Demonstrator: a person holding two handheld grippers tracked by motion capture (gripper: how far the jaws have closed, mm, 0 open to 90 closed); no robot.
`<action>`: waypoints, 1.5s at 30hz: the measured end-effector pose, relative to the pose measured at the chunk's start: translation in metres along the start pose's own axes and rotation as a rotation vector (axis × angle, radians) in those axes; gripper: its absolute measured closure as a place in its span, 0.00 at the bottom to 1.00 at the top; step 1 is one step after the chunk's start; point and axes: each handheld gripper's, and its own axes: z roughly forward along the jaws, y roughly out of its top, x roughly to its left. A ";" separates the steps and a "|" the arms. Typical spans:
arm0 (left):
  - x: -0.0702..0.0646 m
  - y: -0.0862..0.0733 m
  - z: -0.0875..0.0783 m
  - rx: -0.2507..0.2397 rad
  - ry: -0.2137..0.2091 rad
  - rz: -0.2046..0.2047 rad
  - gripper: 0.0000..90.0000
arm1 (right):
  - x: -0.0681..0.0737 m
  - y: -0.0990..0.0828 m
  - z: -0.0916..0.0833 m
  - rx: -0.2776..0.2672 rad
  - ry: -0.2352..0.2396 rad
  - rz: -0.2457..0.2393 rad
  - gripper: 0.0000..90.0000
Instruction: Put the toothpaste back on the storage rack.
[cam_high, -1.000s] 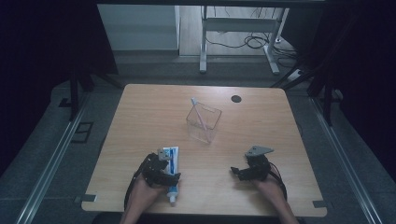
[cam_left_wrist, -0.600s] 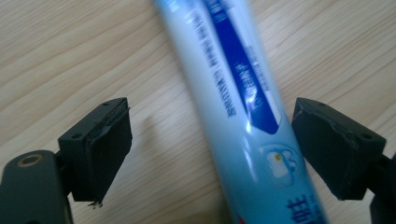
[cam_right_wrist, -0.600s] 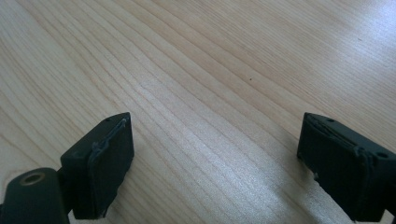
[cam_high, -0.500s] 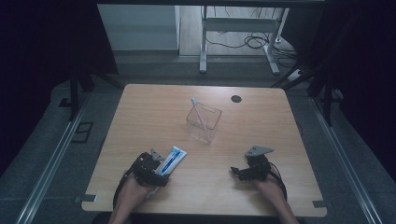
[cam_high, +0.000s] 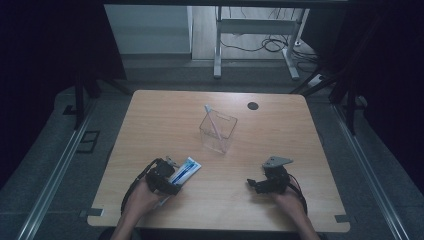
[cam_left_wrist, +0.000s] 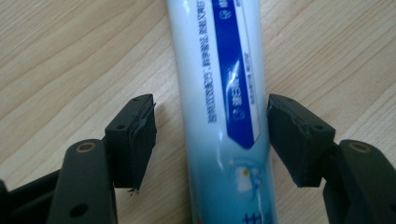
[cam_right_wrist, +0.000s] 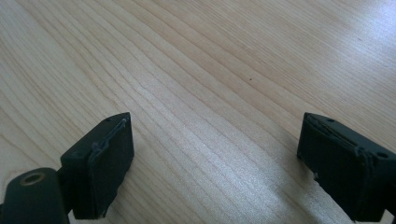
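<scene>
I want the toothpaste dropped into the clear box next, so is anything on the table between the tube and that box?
Nothing visible: bare wood lies between the toothpaste tube and the clear box, which already holds a toothbrush.

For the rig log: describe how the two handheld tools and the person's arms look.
Both tools are black. The left tool has two arms with round pivot holes and blocky, slightly frayed pads. The right tool carries a grey three-cornered plate on top, and a dark cable loops by each wrist. The forearms show no sleeves.
</scene>
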 end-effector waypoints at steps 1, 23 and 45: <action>0.000 0.003 0.001 0.012 -0.001 0.008 0.39 | 0.000 0.000 0.000 0.000 0.000 0.000 0.12; 0.009 0.016 -0.004 0.039 -0.071 0.009 0.79 | 0.000 0.000 0.000 0.001 0.000 0.001 0.12; 0.015 0.028 -0.033 -0.151 -0.088 0.022 0.80 | 0.000 0.000 0.000 0.000 0.000 -0.004 0.12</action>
